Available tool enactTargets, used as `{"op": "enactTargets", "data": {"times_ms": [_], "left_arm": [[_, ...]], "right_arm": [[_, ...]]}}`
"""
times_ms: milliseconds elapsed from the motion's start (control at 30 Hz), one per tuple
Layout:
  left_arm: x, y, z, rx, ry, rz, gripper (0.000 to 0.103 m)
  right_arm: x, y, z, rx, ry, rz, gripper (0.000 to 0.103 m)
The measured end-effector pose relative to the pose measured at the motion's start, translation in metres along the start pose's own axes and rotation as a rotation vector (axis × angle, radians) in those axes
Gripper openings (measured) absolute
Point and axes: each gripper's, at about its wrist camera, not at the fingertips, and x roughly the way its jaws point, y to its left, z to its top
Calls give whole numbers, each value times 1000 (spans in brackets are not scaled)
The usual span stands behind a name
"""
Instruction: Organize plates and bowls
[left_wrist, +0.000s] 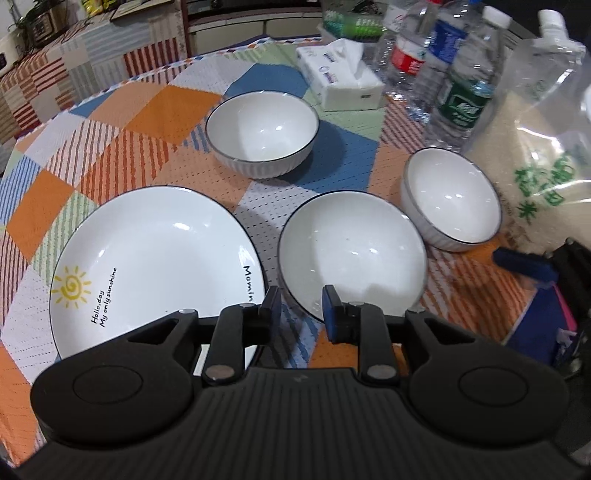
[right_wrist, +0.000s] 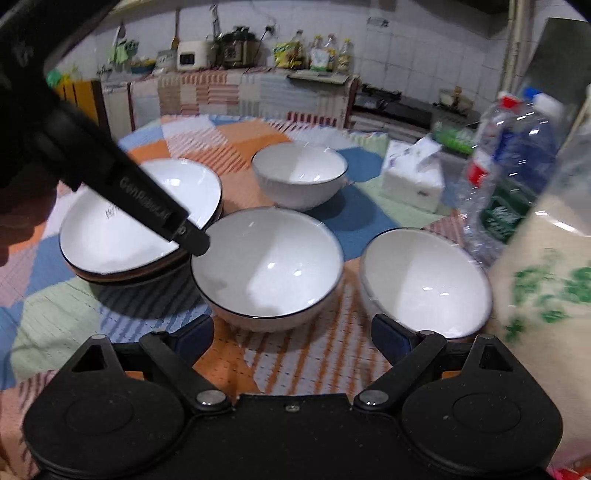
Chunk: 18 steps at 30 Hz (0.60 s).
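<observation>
A white plate (left_wrist: 155, 258) with a sun drawing lies at the left; in the right wrist view it (right_wrist: 110, 243) tops a stack of plates. Three white dark-rimmed bowls stand on the table: a near bowl (left_wrist: 351, 251) (right_wrist: 266, 266), a far bowl (left_wrist: 262, 129) (right_wrist: 299, 177) and a right bowl (left_wrist: 450, 199) (right_wrist: 424, 280). My left gripper (left_wrist: 297, 302) is open and empty, its fingers at the near bowl's near rim; it shows in the right wrist view (right_wrist: 192, 243) by the near bowl's left rim. My right gripper (right_wrist: 291, 332) is wide open and empty, in front of the near and right bowls.
A round table carries a patchwork cloth (left_wrist: 147, 110). A tissue pack (left_wrist: 343, 77), several water bottles (left_wrist: 461, 74) and a bag of rice (left_wrist: 535, 147) stand at the back right. A kitchen counter (right_wrist: 258, 85) lies beyond the table.
</observation>
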Motion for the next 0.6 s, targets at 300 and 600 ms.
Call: {"op": "enactTargets", "data": {"times_ms": [300, 600], "left_arm": [[-35, -24, 2, 24, -40, -33, 32], [-49, -50, 15, 35, -67, -86, 49]], "right_arm": [[-38, -16, -9, 117, -127, -74, 94], [-36, -25, -14, 212, -114, -51, 94]]}}
